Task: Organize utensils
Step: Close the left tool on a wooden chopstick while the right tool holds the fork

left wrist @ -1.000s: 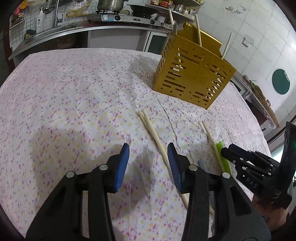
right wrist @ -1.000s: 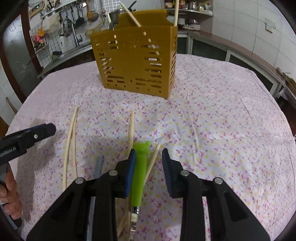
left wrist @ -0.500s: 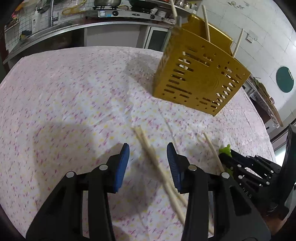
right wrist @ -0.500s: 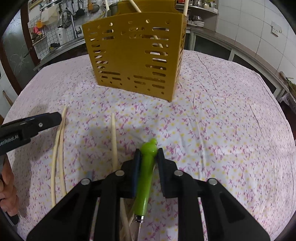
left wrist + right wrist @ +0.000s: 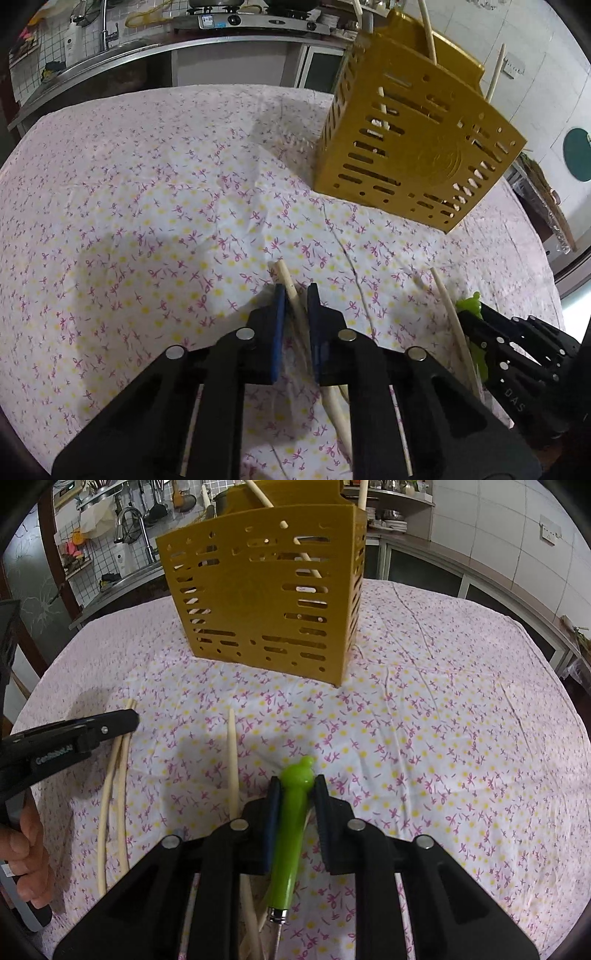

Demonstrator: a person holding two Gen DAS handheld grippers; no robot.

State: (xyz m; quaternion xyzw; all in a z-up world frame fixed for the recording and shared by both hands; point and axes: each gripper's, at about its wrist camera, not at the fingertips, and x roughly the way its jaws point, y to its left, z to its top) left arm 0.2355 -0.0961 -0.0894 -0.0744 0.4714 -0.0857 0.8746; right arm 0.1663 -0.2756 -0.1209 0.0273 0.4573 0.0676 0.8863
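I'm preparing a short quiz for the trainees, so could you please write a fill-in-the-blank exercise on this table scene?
1. The right claw grips a utensil handle coloured ____.
2. Between the left claw's closing pads lie pale wooden ____.
3. The slotted plastic utensil basket is coloured ____.
4. The flowered tablecloth bears purple and ____ marks.

Missing words: green; chopsticks; yellow; yellow

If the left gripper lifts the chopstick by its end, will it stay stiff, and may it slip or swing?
The chopstick looks thin, straight and rigid, so it probably stays stiff. The closing left gripper has it near one end, so the long free part may swing down. Its smooth round surface could twist between the pads.
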